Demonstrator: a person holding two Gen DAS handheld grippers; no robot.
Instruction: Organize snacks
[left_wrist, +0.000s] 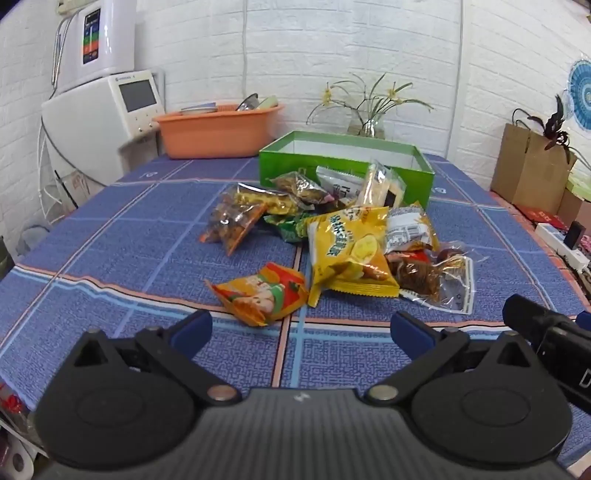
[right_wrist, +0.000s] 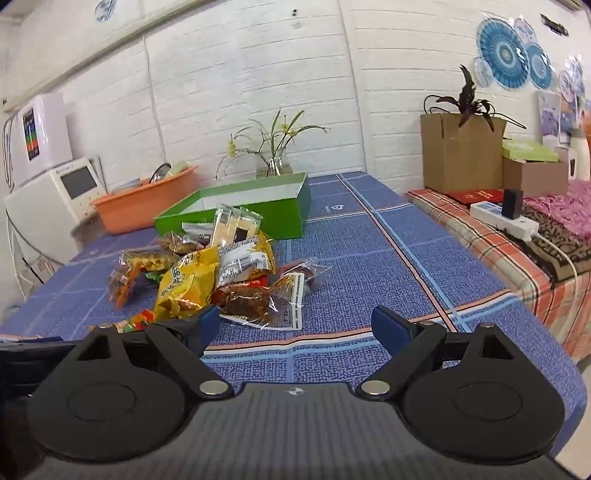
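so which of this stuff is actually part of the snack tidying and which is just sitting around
For the job: snack packets heaped on the table, orange packet nearest, green box with its top open.

Lying about: orange basin, flower vase, cardboard box, power strip, white appliance.

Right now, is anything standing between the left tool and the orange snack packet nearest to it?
Nothing visible does. The left tool is open, and only bare tablecloth lies between it and the orange snack packet, which lies apart from the pile.
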